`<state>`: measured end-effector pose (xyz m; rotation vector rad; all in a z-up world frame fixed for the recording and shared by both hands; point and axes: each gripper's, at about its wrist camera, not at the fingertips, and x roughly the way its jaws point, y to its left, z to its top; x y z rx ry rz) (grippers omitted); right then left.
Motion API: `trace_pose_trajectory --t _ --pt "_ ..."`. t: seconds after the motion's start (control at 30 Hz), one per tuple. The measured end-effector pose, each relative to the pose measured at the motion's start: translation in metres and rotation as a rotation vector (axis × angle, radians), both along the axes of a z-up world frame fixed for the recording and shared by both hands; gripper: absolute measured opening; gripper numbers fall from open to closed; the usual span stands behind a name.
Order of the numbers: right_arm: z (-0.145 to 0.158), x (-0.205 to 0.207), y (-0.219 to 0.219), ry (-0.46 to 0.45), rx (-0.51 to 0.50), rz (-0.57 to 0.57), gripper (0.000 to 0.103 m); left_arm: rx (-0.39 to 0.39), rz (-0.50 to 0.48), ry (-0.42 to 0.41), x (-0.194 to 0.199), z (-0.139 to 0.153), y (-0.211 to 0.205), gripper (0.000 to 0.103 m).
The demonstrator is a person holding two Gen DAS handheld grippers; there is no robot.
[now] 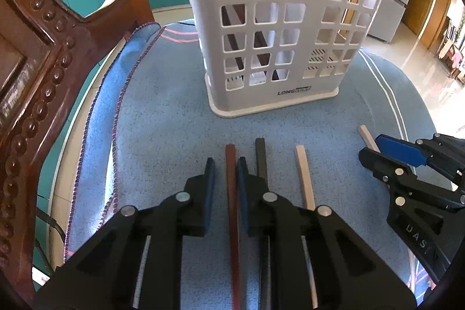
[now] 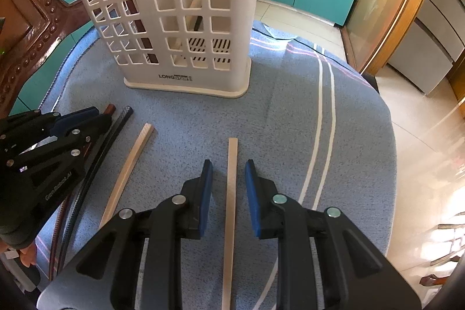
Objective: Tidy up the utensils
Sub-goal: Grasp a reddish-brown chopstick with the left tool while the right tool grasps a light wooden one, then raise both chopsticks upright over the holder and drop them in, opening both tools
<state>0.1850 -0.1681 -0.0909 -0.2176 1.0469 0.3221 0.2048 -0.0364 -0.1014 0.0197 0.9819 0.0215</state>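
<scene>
Risk: left gripper [image 1: 226,164] straddles red-brown chopstick [image 1: 232,193], black chopstick [image 1: 260,157] just beside right pad; closing may catch both or roll one aside. Left pads: narrow gap, grip not confirmed, reads released.

Right gripper [image 2: 226,167] unclenched, pale chopstick [image 2: 231,193] lying between pads, untouched; slim stick may slip on blue cloth [image 2: 290,121] covering surface.

Second pale chopstick [image 2: 128,167] lies between grippers. White holder [image 2: 180,19] stands beyond, upright, already holding chopsticks.
</scene>
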Motion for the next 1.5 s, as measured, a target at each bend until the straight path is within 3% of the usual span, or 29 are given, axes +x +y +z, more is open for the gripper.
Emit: trace_pose_trajectory --t 0.1,0.17,0.23,0.4,0.67,0.9,1.03,1.23,1.37,1.5 --pt "0.002 -0.003 -0.005 0.014 0.018 -0.005 0.022 -0.016 -0.005 0.007 -0.003 0.003 -0.001 0.017" --pt "0.003 -0.004 -0.006 0.017 0.030 -0.007 0.016 -0.027 -0.008 0.011 -0.001 0.003 0.002 0.016" --pt "0.003 -0.006 -0.009 0.012 0.039 -0.005 0.006 -0.035 -0.010 0.014 -0.001 0.004 0.003 0.009" --pt "0.017 -0.014 -0.009 -0.043 0.113 0.018 0.006 -0.056 -0.008 -0.041 -0.008 0.019 0.007 0.007" --pt "0.097 -0.041 -0.036 -0.280 0.308 0.112 0.006 -0.050 -0.062 -0.251 -0.048 0.070 0.009 0.007" --pt "0.167 -0.058 -0.072 -0.404 0.500 0.114 0.006 -0.065 -0.057 -0.280 -0.061 0.080 0.015 0.007" --pt "0.213 -0.061 -0.087 -0.497 0.606 0.095 0.007 -0.084 -0.035 -0.256 -0.052 0.072 0.018 0.007" --pt "0.274 -0.060 -0.099 -0.726 0.678 -0.033 0.007 -0.107 0.004 -0.246 -0.044 0.067 0.034 0.007" --pt "0.282 -0.029 -0.092 -0.829 0.683 -0.127 0.007 -0.124 0.011 -0.269 -0.046 0.073 0.041 0.007" --pt "0.254 0.002 -0.067 -0.752 0.585 -0.140 0.007 -0.150 0.027 -0.296 -0.049 0.082 0.048 0.007"
